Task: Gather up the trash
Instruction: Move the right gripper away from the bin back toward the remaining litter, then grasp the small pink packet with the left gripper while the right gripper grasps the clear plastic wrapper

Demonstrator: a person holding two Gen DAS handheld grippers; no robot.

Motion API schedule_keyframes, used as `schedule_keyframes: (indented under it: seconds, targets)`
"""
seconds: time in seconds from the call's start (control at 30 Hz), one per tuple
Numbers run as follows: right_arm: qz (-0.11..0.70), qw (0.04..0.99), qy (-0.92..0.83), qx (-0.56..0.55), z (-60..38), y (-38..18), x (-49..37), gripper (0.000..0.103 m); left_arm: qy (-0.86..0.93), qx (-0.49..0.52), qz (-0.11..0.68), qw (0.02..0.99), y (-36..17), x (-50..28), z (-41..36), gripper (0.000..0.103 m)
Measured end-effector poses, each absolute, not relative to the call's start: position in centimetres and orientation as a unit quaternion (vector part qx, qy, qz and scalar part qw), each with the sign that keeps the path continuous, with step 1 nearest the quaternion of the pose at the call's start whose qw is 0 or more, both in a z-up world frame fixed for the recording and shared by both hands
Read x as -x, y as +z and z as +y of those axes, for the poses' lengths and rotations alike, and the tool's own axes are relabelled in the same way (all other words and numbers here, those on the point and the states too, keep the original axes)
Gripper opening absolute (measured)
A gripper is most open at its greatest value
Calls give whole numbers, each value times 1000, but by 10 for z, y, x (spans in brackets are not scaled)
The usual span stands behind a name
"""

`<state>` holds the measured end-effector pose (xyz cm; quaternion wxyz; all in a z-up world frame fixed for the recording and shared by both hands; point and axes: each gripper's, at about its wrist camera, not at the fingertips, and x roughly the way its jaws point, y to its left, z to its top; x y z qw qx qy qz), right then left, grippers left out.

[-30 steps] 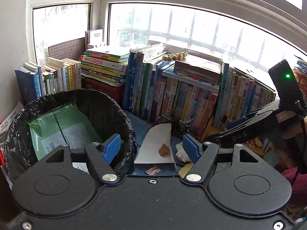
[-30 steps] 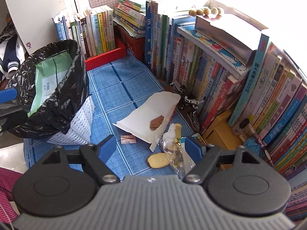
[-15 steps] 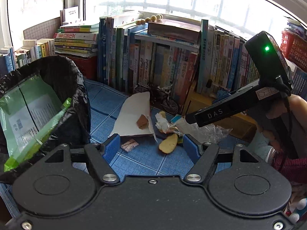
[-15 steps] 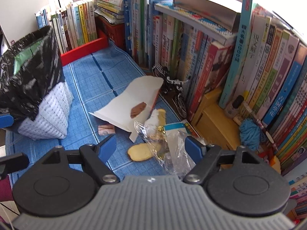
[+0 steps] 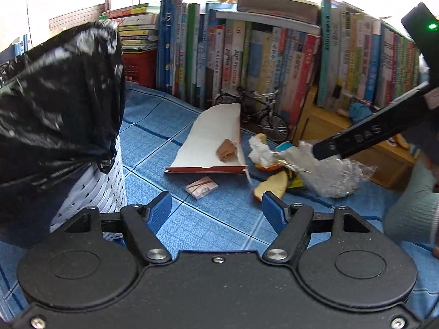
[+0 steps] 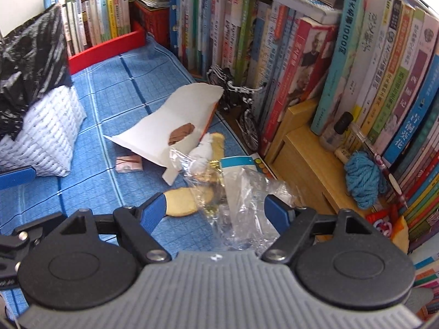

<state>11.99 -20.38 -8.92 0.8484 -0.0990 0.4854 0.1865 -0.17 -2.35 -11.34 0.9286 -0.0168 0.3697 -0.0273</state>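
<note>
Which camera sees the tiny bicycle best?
The left wrist view: the miniature bicycle shows side-on with both wheels before the books. In the right wrist view, the bicycle is foreshortened, its far end partly behind the white card.

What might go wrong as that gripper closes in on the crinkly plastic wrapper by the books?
The right hand-held gripper is open over the clear plastic wrapper. Risks:
1. The thin film may slip from the fingers or tear.
2. The peel and white tissue tangled with it might drop out when lifted.
3. The small model bicycle stands close behind and may get knocked.
</note>
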Motion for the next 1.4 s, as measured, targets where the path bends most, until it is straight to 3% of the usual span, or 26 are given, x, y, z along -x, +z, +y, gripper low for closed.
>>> schedule_keyframes:
  seconds: [0.67,1.2,1.3,1.33,1.4]
  targets:
    - [483,846,199,104,-211,-120,-131,86,-7,-30,384,923,-199,-86,-33,52]
    - [508,838,185,74,-225,-141,-144,82,-19,-27,404,914,-219,-106,-28,48]
    - [518,832,186,63,-227,-143,-146,78,-22,-35,407,912,-221,-105,-32,41]
    - [521,831,187,62,-227,-144,-146,77,-24,-39,407,912,-221,-105,-34,35]
    - [524,828,189,64,-227,-144,-146,63,-26,-41,409,911,-221,-104,-36,22]
